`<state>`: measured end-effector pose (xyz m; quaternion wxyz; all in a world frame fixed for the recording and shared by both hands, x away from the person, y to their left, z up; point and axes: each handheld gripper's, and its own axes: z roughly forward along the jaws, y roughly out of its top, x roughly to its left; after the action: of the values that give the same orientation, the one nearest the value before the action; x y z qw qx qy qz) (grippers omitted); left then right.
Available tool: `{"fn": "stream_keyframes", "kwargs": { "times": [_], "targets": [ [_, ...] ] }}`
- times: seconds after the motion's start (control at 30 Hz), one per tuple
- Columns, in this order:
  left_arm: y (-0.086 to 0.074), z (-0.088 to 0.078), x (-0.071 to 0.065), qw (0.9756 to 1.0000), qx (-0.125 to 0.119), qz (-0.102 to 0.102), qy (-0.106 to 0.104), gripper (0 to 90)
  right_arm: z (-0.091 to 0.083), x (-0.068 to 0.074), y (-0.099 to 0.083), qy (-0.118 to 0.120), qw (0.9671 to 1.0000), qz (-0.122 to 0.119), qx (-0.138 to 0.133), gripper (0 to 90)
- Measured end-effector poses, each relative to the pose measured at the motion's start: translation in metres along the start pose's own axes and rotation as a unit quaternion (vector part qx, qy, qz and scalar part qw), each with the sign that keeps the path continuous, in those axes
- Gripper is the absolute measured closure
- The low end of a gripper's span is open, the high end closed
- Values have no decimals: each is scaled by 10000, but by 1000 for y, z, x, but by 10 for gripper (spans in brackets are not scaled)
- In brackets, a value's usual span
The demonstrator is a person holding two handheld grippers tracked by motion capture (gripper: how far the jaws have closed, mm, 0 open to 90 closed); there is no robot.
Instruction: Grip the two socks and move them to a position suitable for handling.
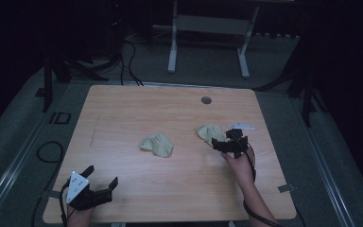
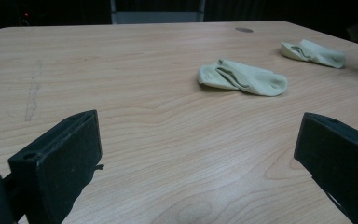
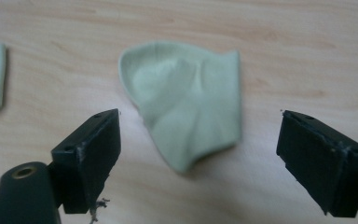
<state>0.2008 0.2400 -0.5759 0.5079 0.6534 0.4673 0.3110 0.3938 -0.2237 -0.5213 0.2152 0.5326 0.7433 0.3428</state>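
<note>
Wooden table [image 1: 137, 109], pale grain, rounded corners, seen from above on a dark grey floor; it serves as the landmark for all positions below. A small round grey disc [image 1: 206, 100] sits flush in the table top near its far edge, right of centre. A faint scuff line [image 1: 94, 130] runs along the table's left half

Two pale green socks lie on the table. The centre sock [image 1: 157, 144] lies crumpled near the middle of the table; in the left gripper view it [image 2: 242, 77] appears ahead and to the right, folded with its opening toward the camera. The right sock [image 1: 210, 133] lies toward the table's right side, well apart from the centre sock; in the right gripper view it [image 3: 189, 100] lies flat on the wood, ahead of and between the two black jaws, touched by neither

Left gripper [image 1: 101, 177], held over the table's near left corner, carries a grey three-cornered plate on top; its jaws stand wide apart with nothing between them, confirmed in its own view [image 2: 198, 154]

Right gripper [image 1: 224, 142], held by the person's right hand [image 1: 240, 163] over the table's right side, is just beside the near edge of the right sock; its jaws are spread wide and hold nothing [image 3: 198, 140]

A small white object [image 1: 242, 126] lies on the table just beyond the right gripper; its nature cannot be told
</note>
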Motion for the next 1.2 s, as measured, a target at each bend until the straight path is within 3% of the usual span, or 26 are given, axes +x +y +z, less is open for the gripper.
{"fn": "stream_keyframes", "kwargs": {
  "times": [0.2,0.3,0.5,0.77,0.87,0.97,1.1,1.2],
  "targets": [
    [0,0,-1,10000,10,38,-30,6,17,10,19,62,9999,73,44,201],
    [0,-1,-1,10000,-7,39,-64,6,34,16,30,41,9998,125,139,253],
    [0,-1,0,9999,3,39,-103,6,59,19,34,-167,9989,207,389,293],
    [0,-3,-1,9999,-1,27,-135,6,77,17,32,-332,9971,198,662,343],
    [0,-3,-1,9999,0,39,-132,6,78,21,28,-527,9960,-100,718,437],
    [0,-3,-1,9999,42,38,-131,6,77,22,28,-487,9962,-121,718,481],
    [0,-2,-2,9999,67,76,-86,6,77,28,30,-486,9955,-259,767,679],
    [0,-3,-2,9999,47,67,-95,6,78,30,31,-475,9953,-320,782,746]
  ]
}}
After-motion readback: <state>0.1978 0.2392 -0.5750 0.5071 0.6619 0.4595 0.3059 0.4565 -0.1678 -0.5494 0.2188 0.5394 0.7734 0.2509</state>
